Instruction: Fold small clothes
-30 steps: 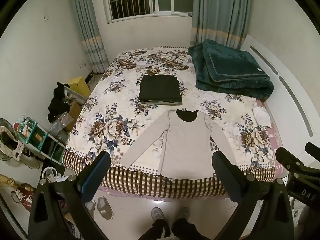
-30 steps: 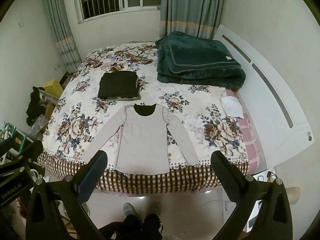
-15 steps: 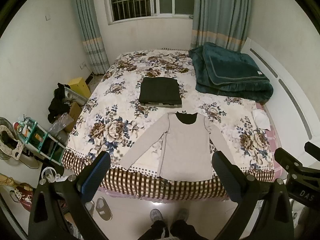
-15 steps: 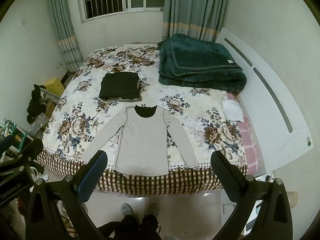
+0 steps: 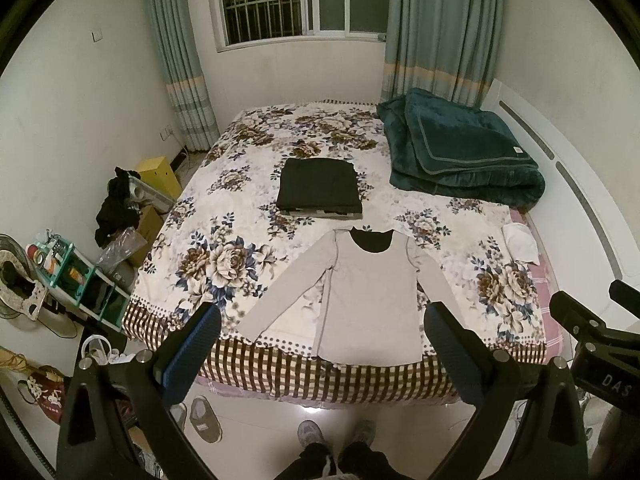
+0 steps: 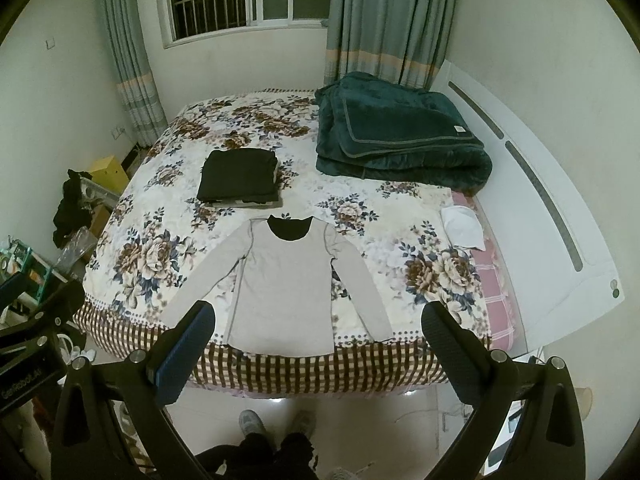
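Left wrist view: my left gripper (image 5: 322, 338) hung with its jaws spread wide and nothing between them, low in the frame, above the floor at the foot of the bed (image 5: 248, 236). The grey long-sleeved shirt (image 5: 370, 292) lay flat and unfolded in the lower middle of the frame, sleeves angled outward, hem at the checked edge of the floral cover. Just above its black collar sat a folded dark garment (image 5: 320, 190). A rolled teal blanket (image 5: 460, 156) filled the upper right of the bed.

In the right wrist view my right gripper (image 6: 318, 334) was likewise spread apart and empty, with the shirt (image 6: 282, 288) centred between its fingers (image 6: 186, 350) and well beyond them.
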Motion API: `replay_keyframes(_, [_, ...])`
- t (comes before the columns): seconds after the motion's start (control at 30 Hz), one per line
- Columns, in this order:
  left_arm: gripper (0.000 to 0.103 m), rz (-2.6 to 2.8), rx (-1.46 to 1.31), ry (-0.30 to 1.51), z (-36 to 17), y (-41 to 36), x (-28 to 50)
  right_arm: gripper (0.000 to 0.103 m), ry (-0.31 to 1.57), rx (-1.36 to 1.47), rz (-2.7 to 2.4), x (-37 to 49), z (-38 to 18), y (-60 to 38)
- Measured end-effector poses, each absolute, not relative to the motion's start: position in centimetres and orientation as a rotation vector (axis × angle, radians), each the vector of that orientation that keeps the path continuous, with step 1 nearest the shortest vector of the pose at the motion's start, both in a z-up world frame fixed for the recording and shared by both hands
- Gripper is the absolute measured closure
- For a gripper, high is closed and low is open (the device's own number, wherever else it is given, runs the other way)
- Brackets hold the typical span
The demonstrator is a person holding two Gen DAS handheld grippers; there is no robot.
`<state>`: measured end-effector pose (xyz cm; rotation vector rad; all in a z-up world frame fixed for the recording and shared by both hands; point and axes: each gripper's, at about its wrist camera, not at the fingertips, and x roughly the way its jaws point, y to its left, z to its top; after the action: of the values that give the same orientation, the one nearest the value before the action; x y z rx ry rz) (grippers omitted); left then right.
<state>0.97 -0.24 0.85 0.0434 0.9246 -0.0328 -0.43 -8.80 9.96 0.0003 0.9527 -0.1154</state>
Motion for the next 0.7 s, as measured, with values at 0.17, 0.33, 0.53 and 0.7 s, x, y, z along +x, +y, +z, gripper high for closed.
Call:
replay_keyframes(0.17, [0.000,-0.032,0.042,0.920,0.9,-0.3,1.0,0.000,0.948,-0.002,-0.120,-0.7,9.6,-8.5])
replay_keyframes(0.33, [0.000,-0.034,0.040,0.921,0.9,-0.2,0.9,0.000,0.947,-0.005,-0.120,-0.6,9.8,-8.4])
replay_keyframes(0.53, [0.000,-0.033,0.042,0.918,1.6,-0.6,1.5,0.000,0.945,-0.008,-0.118,-0.4,10.3,-8.3])
replay_keyframes(0.7, [0.000,-0.031,0.043,0.915,1.9,-1.0,2.2,0.000,0.944,-0.006,-0.117,-0.3,11.0,-8.4])
